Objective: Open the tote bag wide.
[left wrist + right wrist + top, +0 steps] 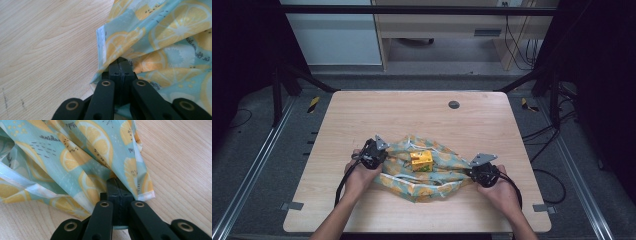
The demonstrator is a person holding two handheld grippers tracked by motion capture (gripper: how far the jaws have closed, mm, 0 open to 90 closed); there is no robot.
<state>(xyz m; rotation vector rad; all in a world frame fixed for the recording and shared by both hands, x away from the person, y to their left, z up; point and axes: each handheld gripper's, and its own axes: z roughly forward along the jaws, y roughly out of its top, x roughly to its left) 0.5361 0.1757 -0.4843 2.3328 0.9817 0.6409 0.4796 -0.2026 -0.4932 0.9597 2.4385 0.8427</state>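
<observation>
Here: left gripper (379,151) clamps the lemon-print bag (437,175) | right gripper (472,173) clamps its opposite end | yellow box (421,161) sits on the bag, on a wooden table (422,110)

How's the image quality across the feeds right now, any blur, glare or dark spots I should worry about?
High view: table evenly lit, surroundings dark, lemon-print bag slightly soft. Left gripper view: left gripper and fabric sharp, no glare. Right gripper view: right gripper sharp, nearest links soft, faint sheen on the fabric.
</observation>
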